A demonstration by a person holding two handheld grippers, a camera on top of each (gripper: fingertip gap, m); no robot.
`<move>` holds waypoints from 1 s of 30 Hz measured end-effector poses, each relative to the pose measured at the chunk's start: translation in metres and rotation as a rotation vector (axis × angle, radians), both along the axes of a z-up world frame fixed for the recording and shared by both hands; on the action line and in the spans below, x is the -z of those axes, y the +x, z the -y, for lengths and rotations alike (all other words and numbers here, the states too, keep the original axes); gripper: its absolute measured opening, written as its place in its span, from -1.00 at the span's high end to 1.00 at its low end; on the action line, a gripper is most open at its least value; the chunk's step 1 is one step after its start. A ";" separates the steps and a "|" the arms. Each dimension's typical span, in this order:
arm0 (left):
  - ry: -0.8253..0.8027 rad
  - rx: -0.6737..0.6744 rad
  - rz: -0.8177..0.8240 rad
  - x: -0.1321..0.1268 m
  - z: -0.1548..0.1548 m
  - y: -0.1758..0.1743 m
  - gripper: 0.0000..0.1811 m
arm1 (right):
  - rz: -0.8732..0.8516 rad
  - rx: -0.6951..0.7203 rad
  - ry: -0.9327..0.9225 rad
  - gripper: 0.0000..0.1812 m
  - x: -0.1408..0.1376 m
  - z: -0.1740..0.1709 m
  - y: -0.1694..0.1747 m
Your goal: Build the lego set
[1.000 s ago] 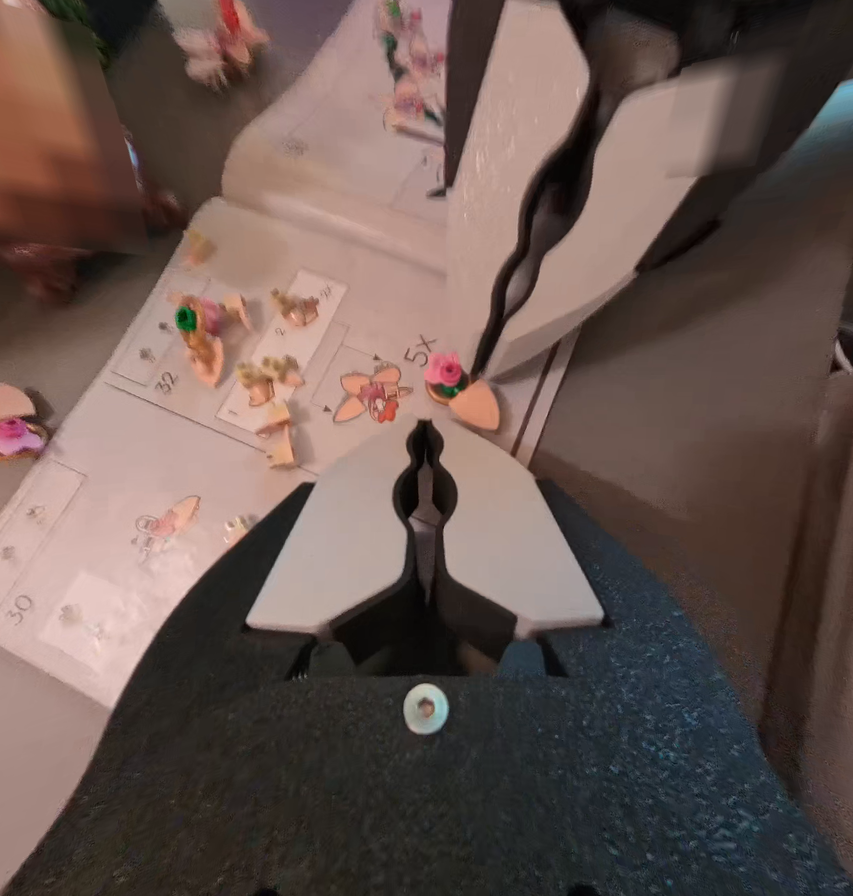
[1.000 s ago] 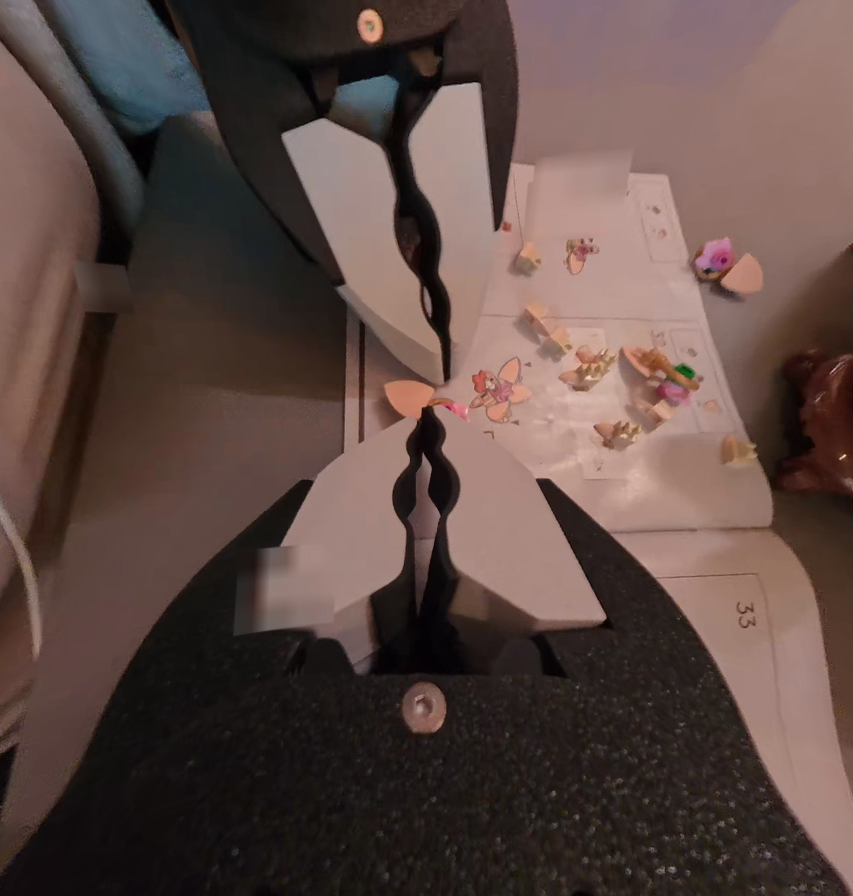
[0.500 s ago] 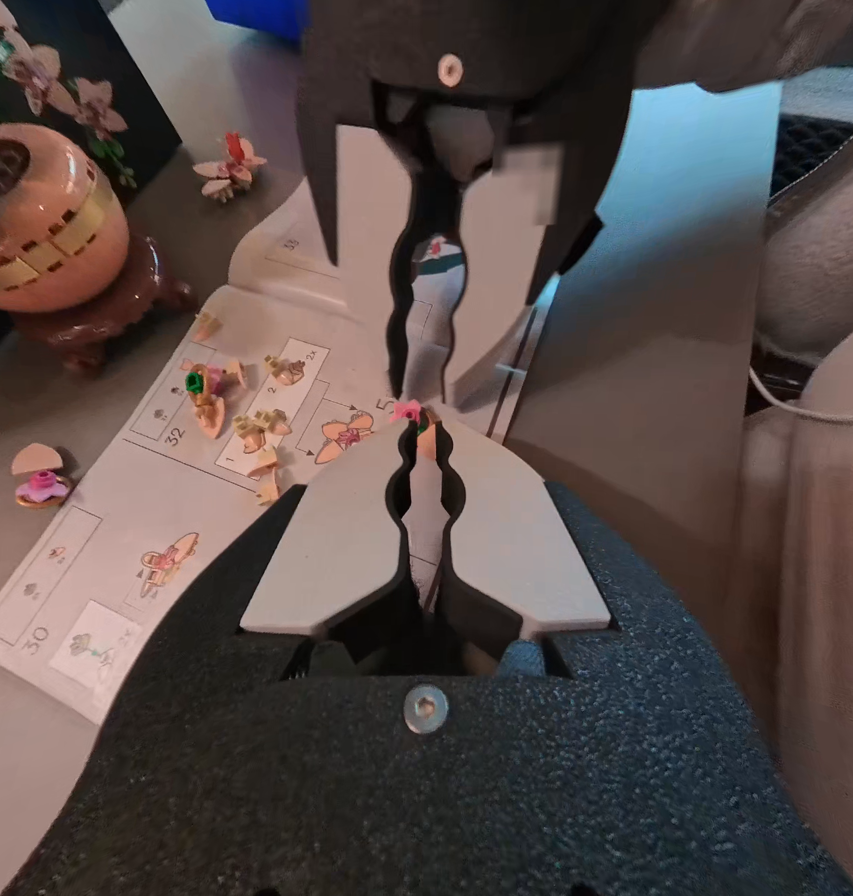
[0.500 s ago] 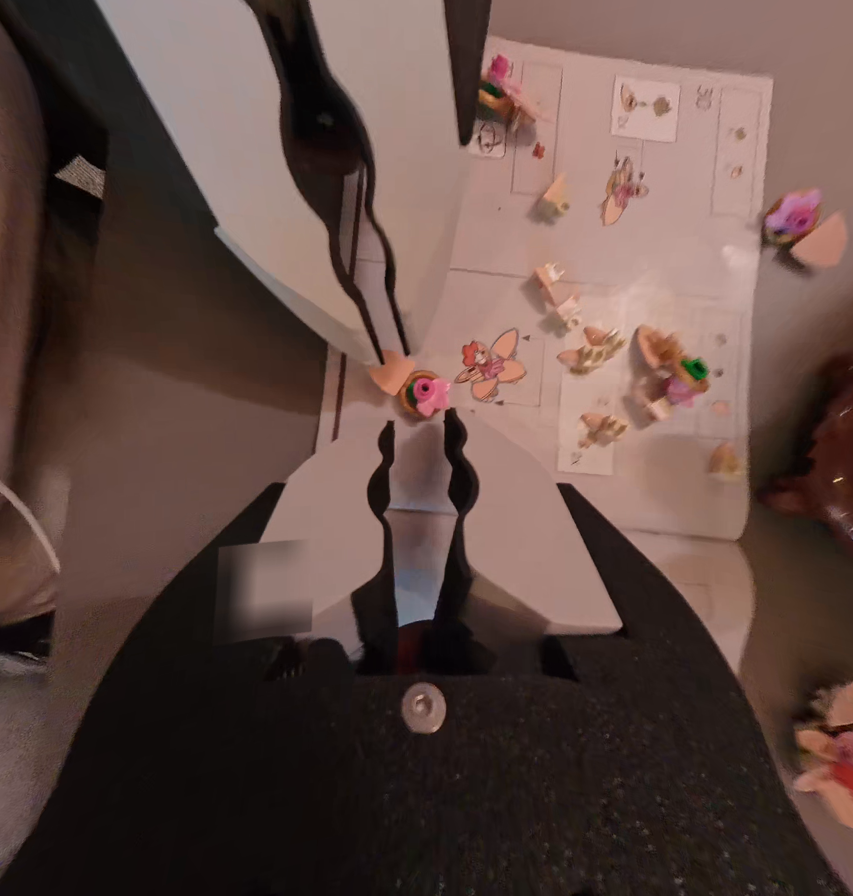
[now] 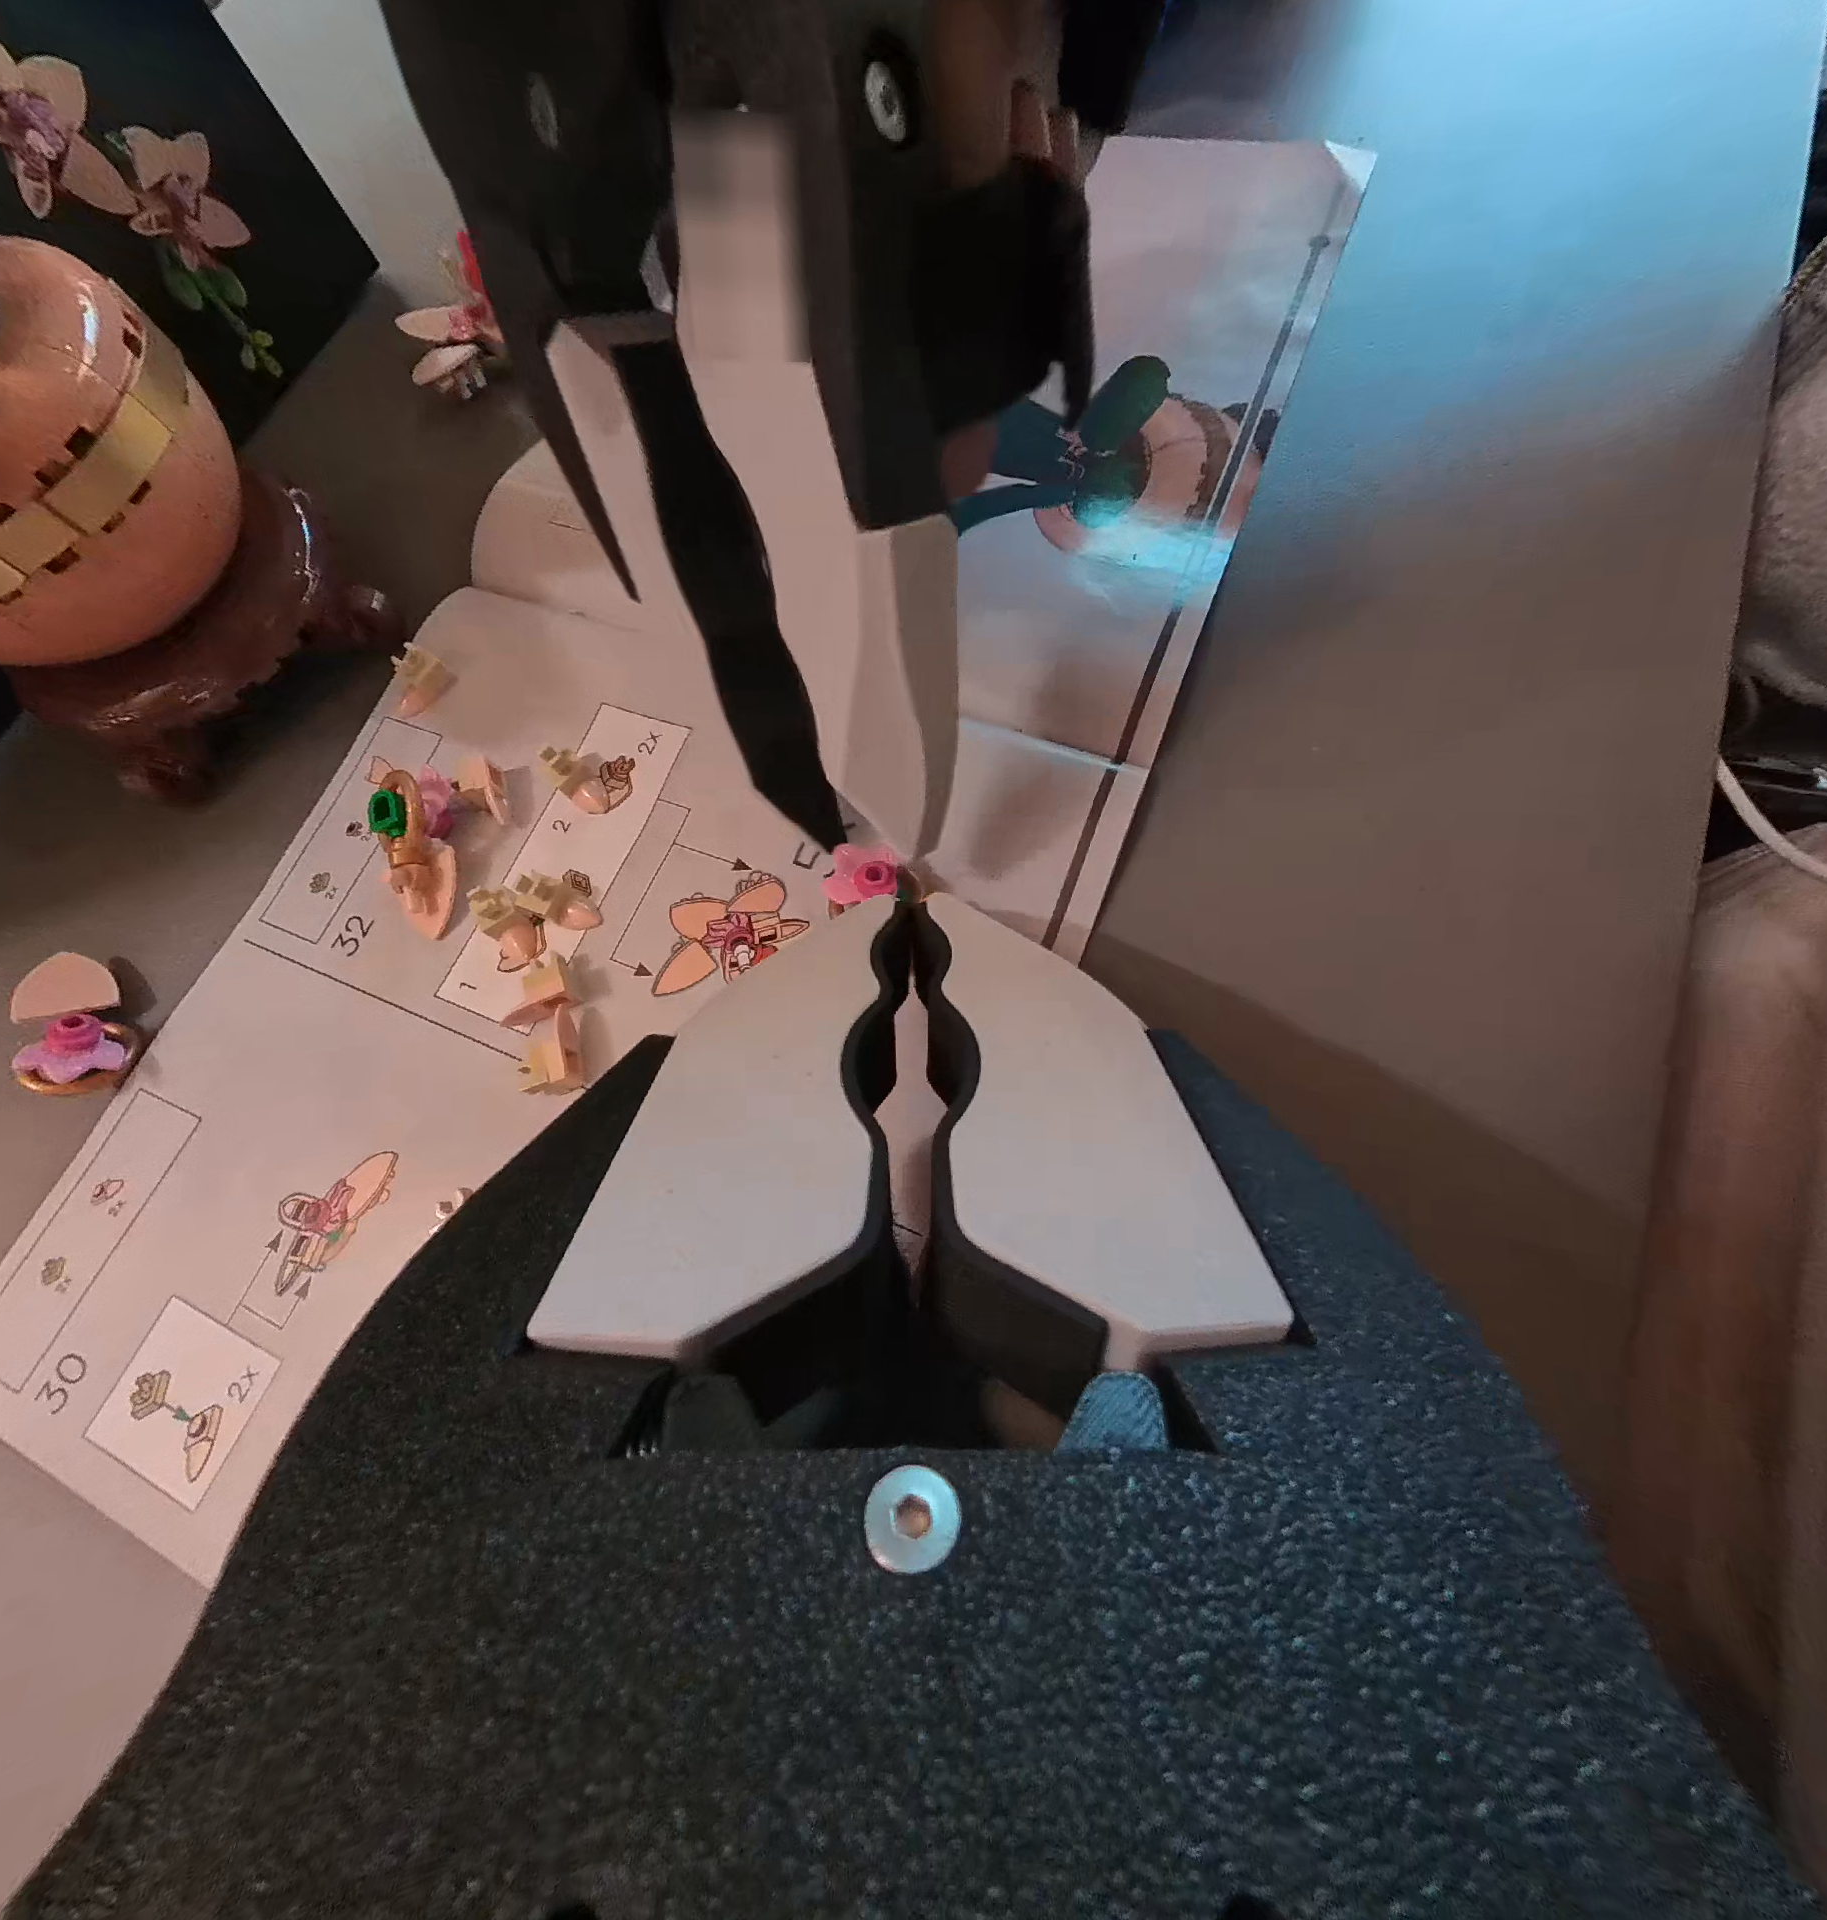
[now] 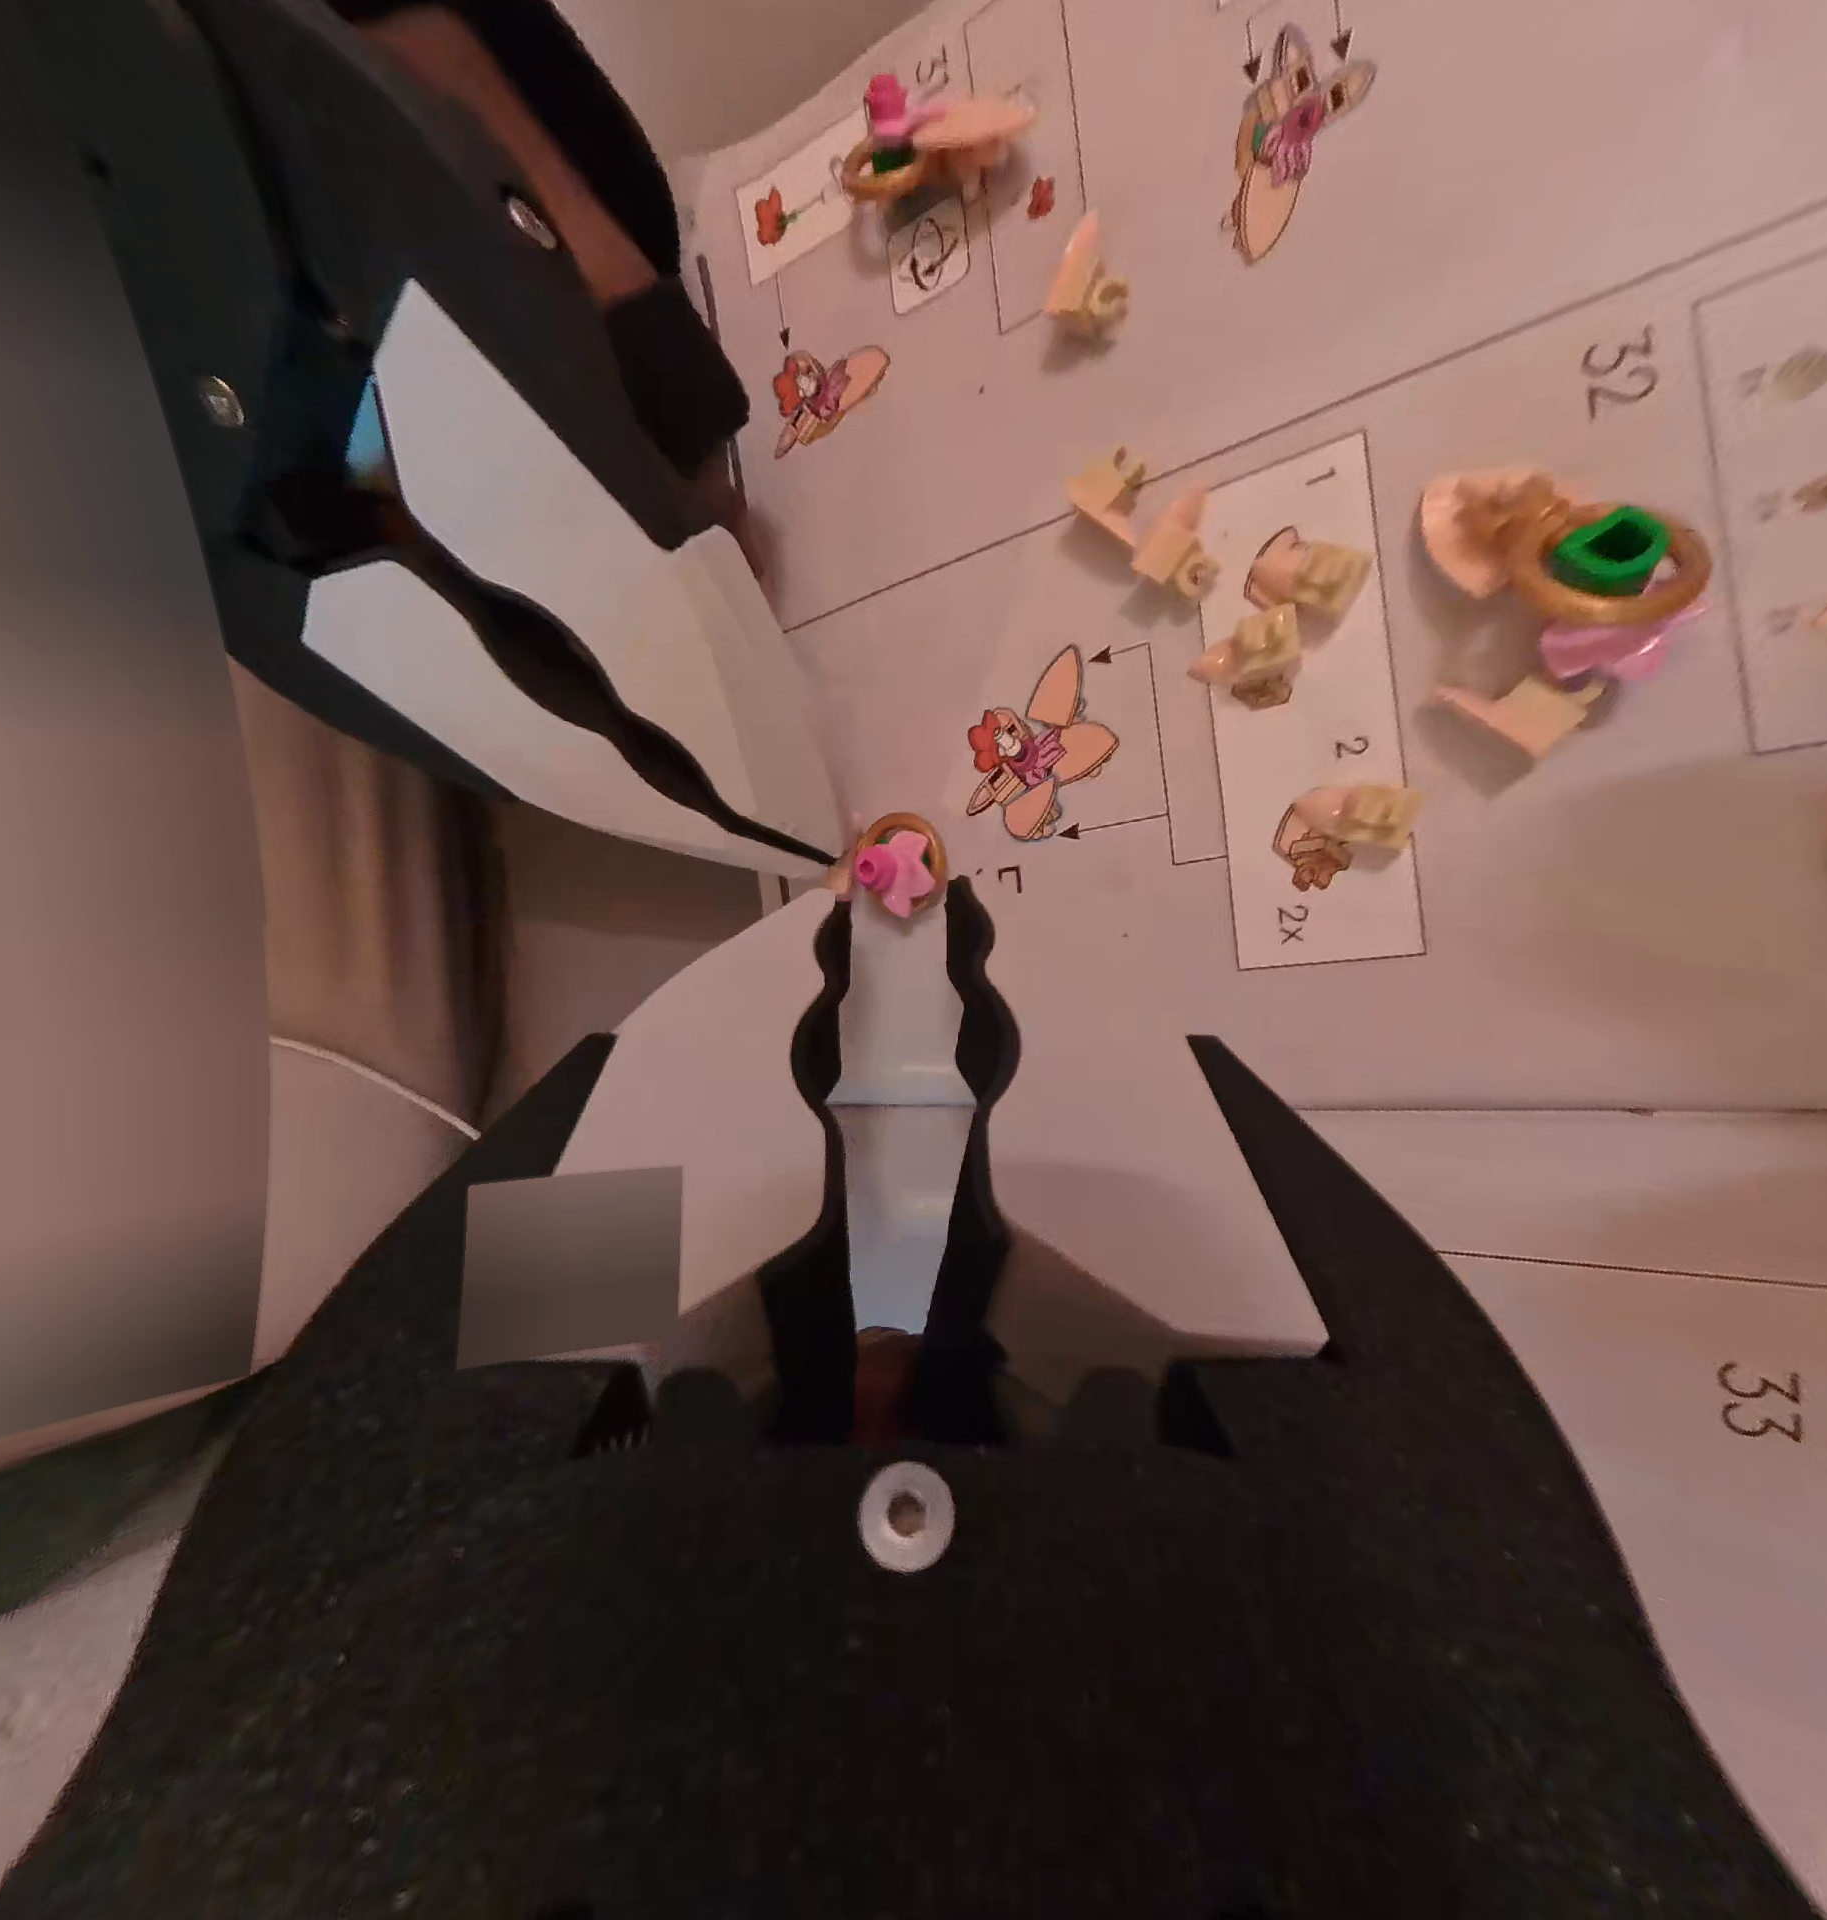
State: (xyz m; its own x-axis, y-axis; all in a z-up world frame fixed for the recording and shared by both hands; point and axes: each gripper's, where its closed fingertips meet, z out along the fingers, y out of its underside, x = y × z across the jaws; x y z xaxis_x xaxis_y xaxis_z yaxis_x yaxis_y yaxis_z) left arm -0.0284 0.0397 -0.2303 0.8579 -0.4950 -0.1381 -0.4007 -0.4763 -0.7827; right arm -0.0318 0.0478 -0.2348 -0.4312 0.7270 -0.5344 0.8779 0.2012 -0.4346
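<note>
A small flower piece (image 6: 893, 862), a pink blossom on a gold ring with a peach petal, is held above the open instruction booklet (image 6: 1408, 260). My left gripper (image 5: 904, 904) is shut on its petal edge. It enters the right wrist view (image 6: 826, 857) from the upper left. The pink blossom (image 5: 862, 873) shows just past my left fingertips. My right gripper (image 6: 898, 902) is open, its tips on either side of the blossom without touching it. It hangs down from above in the left wrist view (image 5: 836, 831).
Loose tan petal pieces (image 5: 535, 925) and a gold-ring assembly with a green part (image 6: 1605, 561) lie on the booklet (image 5: 265, 1091). Another flower piece (image 5: 67, 1039) lies on the table at left. A peach pot on a brown stand (image 5: 67, 499) stands far left. A person's lap is at right. The tips of both grippers are at nearly the same place.
The flower piece passed from my right gripper to my left. The right gripper opened, and both wrists turned, so the right wrist view now looks down on the booklet from closer.
</note>
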 end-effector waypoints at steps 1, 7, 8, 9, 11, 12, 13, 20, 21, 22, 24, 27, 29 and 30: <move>-0.001 0.001 0.001 0.000 0.000 0.000 1.00 | 0.004 0.004 0.002 0.81 0.002 0.001 0.000; -0.019 -0.004 0.031 0.001 -0.002 0.000 1.00 | 0.006 0.019 -0.027 0.86 0.002 0.003 -0.004; -0.022 -0.008 0.036 0.001 -0.002 -0.001 1.00 | 0.003 0.018 -0.023 0.86 0.002 0.003 -0.005; -0.025 -0.011 0.042 0.001 -0.002 -0.001 1.00 | 0.002 0.016 -0.016 0.86 0.002 0.003 -0.005; -0.035 -0.010 0.058 0.001 -0.002 -0.001 1.00 | -0.005 0.009 0.000 0.86 0.002 0.003 -0.005; -0.040 -0.010 0.067 0.001 -0.002 -0.001 1.00 | -0.006 0.007 0.004 0.86 0.002 0.003 -0.005; -0.045 -0.008 0.075 0.001 -0.002 -0.001 1.00 | -0.008 0.005 0.005 0.87 0.002 0.003 -0.005; -0.068 -0.010 0.115 0.001 -0.001 -0.002 1.00 | -0.074 -0.009 0.056 0.90 0.001 0.002 -0.005; -0.067 -0.012 0.115 0.001 -0.001 -0.004 1.00 | -0.086 -0.014 0.063 0.95 0.000 0.002 -0.004; -0.068 -0.019 0.120 0.001 -0.001 -0.005 1.00 | -0.103 -0.008 0.067 0.98 -0.002 0.002 -0.005; -0.065 -0.014 0.115 0.001 -0.001 -0.005 1.00 | -0.106 -0.007 0.079 0.98 -0.002 0.003 -0.004; -0.070 -0.011 0.122 0.001 -0.002 -0.004 1.00 | -0.085 0.012 0.043 0.97 -0.001 0.003 -0.004; -0.068 -0.011 0.120 0.001 -0.002 -0.004 1.00 | -0.083 0.020 0.018 0.97 -0.001 0.004 -0.003; -0.069 -0.012 0.122 0.001 -0.002 -0.004 1.00 | -0.087 0.023 0.004 0.98 -0.002 0.004 -0.002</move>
State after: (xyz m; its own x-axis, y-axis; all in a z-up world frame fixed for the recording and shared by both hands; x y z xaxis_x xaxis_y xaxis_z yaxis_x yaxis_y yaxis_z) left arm -0.0328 0.0415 -0.2313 0.8721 -0.4894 0.0015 -0.2988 -0.5348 -0.7904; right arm -0.0339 0.0434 -0.2326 -0.4595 0.7392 -0.4924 0.8410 0.1837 -0.5090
